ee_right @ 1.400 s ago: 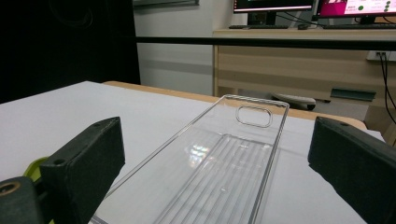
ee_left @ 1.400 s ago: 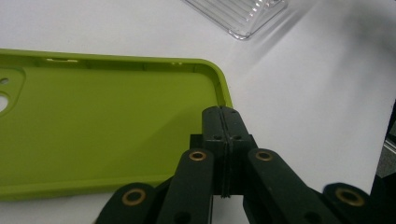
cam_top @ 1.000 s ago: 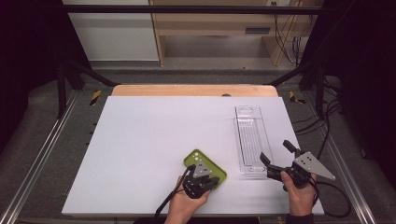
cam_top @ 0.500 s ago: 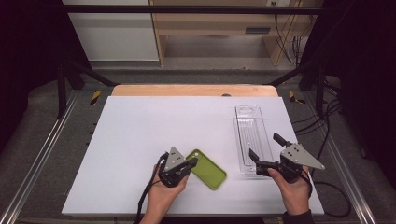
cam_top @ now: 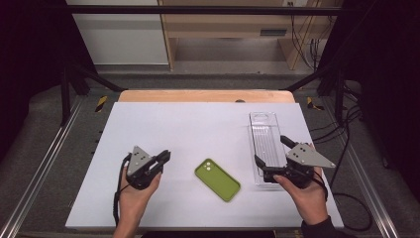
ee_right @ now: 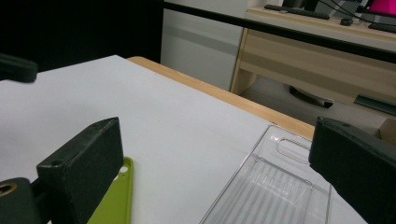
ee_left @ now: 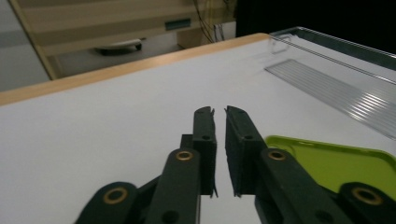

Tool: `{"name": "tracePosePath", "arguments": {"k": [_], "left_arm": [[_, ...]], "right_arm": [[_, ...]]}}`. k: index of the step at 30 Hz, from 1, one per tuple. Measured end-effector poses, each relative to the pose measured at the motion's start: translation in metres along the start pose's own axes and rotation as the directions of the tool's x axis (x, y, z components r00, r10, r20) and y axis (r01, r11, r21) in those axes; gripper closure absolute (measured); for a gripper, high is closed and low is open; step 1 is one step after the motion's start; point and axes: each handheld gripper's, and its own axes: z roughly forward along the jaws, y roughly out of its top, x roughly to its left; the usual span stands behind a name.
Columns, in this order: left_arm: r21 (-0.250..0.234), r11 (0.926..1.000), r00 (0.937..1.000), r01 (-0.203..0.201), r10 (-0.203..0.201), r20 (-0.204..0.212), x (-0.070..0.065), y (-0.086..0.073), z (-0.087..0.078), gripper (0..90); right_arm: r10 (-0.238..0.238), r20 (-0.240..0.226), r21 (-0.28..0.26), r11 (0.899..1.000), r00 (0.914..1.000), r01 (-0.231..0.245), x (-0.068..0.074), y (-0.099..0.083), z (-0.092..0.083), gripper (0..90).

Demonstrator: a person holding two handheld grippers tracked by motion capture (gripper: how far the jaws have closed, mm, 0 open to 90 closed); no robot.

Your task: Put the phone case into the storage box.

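One green phone case [cam_top: 218, 179] lies flat on the white tabletop [cam_top: 188, 129], one clear plastic tray [cam_top: 265, 144] to its right. Two grippers: the left gripper [cam_top: 165, 157], left of the case and apart from it, has just been opening, its jaws parted by a narrow slit, nothing between. The right gripper [cam_top: 271, 151] gapes wide, empty, seemingly over the tray's near end. Beyond the table's wooden edge [cam_top: 205, 95], a pale wood bench and dark cables

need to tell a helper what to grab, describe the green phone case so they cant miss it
On the white table top, look near the front edge, between the two hand-held grippers. The green phone case lies flat there, left of the clear plastic tray. It is the one bright lime thing, with camera cutouts at one corner.
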Motion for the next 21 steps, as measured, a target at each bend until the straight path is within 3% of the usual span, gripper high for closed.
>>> {"name": "tracePosePath", "arguments": {"k": [1,2,5,6,7,8,11,16,18,19,21], "left_arm": [[-0.011,0.9999,0.9999,-0.004,0.004,-0.016,0.003,0.0,-0.003,74.4],[-0.026,0.9996,0.9992,-0.01,0.009,-0.038,0.007,-0.001,-0.006,74.4],[-0.059,0.9982,0.9972,-0.013,0.008,-0.074,0.017,-0.003,-0.014,60.3],[-0.064,0.9979,0.9962,-0.014,0.009,-0.086,0.021,-0.005,-0.016,60.3],[-0.079,0.9968,0.9943,-0.003,-0.005,-0.106,0.027,-0.01,-0.019,49.5],[-0.077,0.997,0.994,-0.004,-0.004,-0.11,0.03,-0.012,-0.02,45.5],[-0.094,0.9953,0.9935,0.023,-0.033,-0.108,0.039,-0.018,-0.022,33.2],[-0.111,0.9931,0.9953,0.038,-0.048,-0.084,0.05,-0.026,-0.024,19.4],[-0.122,0.9909,0.9943,0.056,-0.067,-0.083,0.055,-0.028,-0.025,7.1],[-0.133,0.9886,0.9941,0.072,-0.082,-0.071,0.057,-0.029,-0.026,7.1],[-0.142,0.9878,0.9951,0.065,-0.075,-0.065,0.06,-0.031,-0.027,4.8]], "right_arm": [[-0.005,-0.005,0.003,1.0,1.0,0.005,0.001,0.001,0.0,3.3],[-0.005,-0.005,0.003,1.0,1.0,0.005,0.001,0.001,0.0,3.3],[-0.001,-0.015,0.013,1.0,0.9999,0.001,0.003,0.004,-0.001,3.2],[-0.001,-0.015,0.013,1.0,0.9999,0.001,0.003,0.004,-0.001,3.2],[-0.002,-0.021,0.019,1.0,0.9998,0.003,0.004,0.005,-0.002,3.2],[-0.003,-0.024,0.025,1.0,0.9997,0.003,0.005,0.006,-0.002,3.2],[-0.008,-0.034,0.041,0.999,0.9994,0.009,0.009,0.008,-0.001,3.1],[-0.019,-0.058,0.068,0.997,0.9981,0.023,0.018,0.011,0.004,3.2],[-0.04,-0.076,0.087,0.995,0.9963,0.047,0.027,0.011,0.011,3.7],[-0.04,-0.076,0.087,0.995,0.9963,0.047,0.027,0.011,0.011,3.7],[-0.05,-0.095,0.112,0.992,0.9942,0.06,0.038,0.008,0.022,3.8]]}}
